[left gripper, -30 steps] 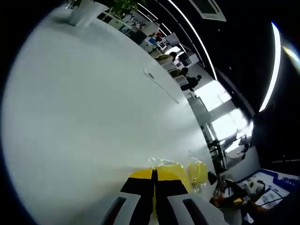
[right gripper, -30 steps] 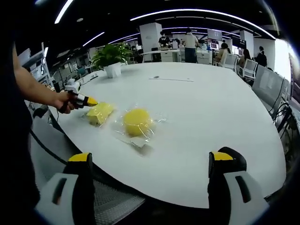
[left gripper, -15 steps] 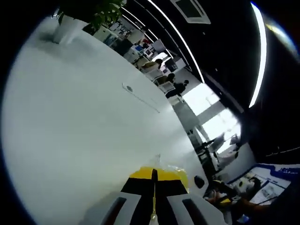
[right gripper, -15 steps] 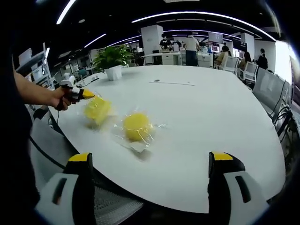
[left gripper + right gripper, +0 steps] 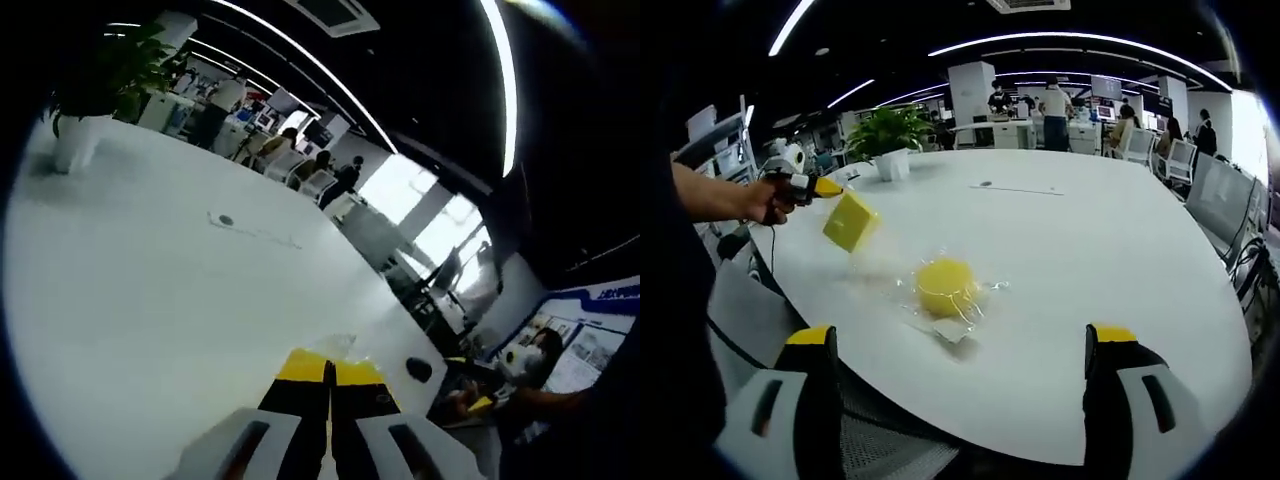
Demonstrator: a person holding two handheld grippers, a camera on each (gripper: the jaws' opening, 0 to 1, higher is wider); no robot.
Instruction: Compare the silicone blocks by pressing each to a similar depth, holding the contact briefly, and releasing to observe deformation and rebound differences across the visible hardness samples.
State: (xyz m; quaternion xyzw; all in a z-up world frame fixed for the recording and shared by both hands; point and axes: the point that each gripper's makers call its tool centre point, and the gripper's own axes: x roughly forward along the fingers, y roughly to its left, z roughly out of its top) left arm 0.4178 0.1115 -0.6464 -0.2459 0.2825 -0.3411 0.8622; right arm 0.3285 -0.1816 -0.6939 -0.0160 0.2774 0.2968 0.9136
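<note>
Our left gripper (image 5: 825, 186), in a person's hand (image 5: 768, 199), has its jaws pressed together on the wrapping of the square yellow silicone block (image 5: 850, 220), which hangs off the white round table (image 5: 1110, 260). Our right gripper (image 5: 965, 372) sits low at the near table edge, jaws wide apart with nothing between. The round yellow silicone block (image 5: 946, 287) rests on the table in clear wrap (image 5: 958, 327). A potted plant (image 5: 889, 138) stands at the far side.
</note>
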